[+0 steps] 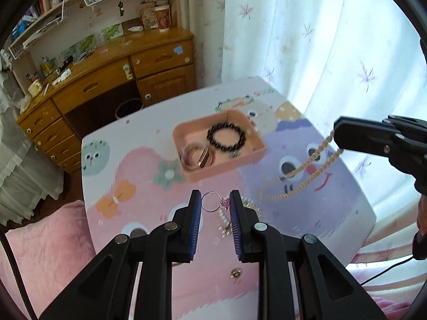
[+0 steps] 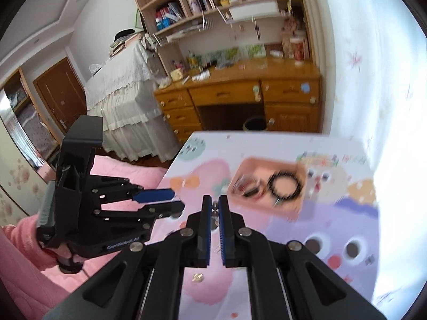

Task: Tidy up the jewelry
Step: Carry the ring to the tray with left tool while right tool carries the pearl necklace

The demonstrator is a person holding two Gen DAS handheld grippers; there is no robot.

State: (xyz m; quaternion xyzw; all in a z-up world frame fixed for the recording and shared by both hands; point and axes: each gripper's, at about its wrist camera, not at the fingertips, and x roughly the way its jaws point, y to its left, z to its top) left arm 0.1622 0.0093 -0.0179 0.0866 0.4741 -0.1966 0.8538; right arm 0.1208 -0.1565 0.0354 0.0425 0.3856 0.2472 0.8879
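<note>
1. Presently, left gripper [image 1: 215,204]: its fingers [image 1: 196,208] are closed on a silver hoop [image 1: 210,201]. The hoop sits crosswise between the blue pads near the tips, and its pink stone [image 1: 225,203] rests against the right-hand pad.
2. Pearl strand [image 1: 225,222]: seen just below the hoop, between the fingers. Whether it hangs from the hoop or lies on the worktop [image 1: 128,144] cannot be told.
3. Right gripper [image 1: 336,131]: its fingers are pinched shut on a pale gold rope chain [image 1: 319,148]. The chain hangs from the tips in two strands, and its low end is over the purple print of the worktop, blurred.
4. Right wrist view: only small blurred bits of the chain show in the narrow slit between the fingers [image 2: 205,213]. The left gripper [image 2: 178,200] appears from the side, and its hoop cannot be made out there.
5. Pink tray [image 1: 221,170]: beyond both grippers, well apart from them. It holds a black bead bracelet [image 1: 226,136] and thin coppery bangles [image 1: 193,156], the latter smeared.
6. Multicoloured bead bracelet [image 1: 234,101]: on the worktop just behind the tray.
7. Small gold stud [image 1: 236,273]: on the worktop beneath the left gripper, partly framed by its arms.
8. Spiky gold piece [image 1: 250,206]: mostly hidden behind the right-hand finger, kind unclear.
</note>
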